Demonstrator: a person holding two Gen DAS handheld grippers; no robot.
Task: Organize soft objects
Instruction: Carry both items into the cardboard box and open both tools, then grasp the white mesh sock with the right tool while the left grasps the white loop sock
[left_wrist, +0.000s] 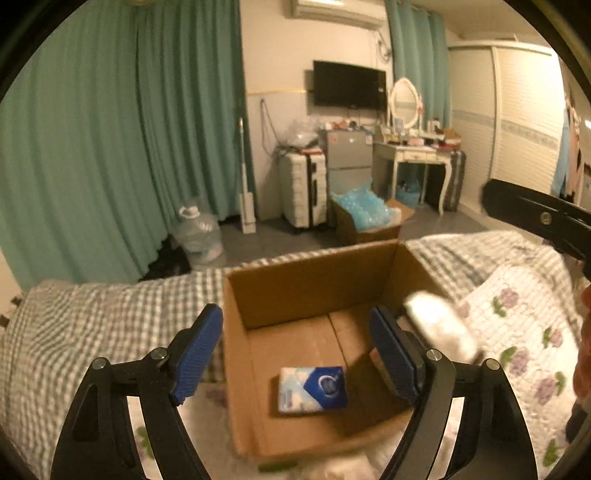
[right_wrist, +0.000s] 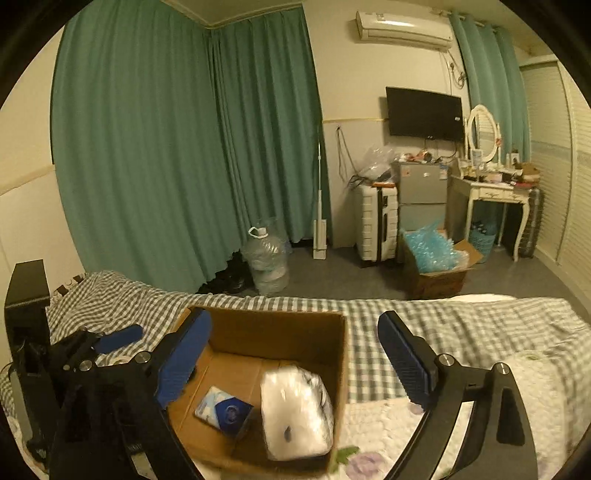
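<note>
Currently the left gripper stands spread and empty over the cardboard box, where a blue-and-white tissue pack lies flat. Rightward, the right gripper is likewise parted, a blurred white soft bundle at the box's right wall, apparently dropping; judged best released clear of the rim.
</note>
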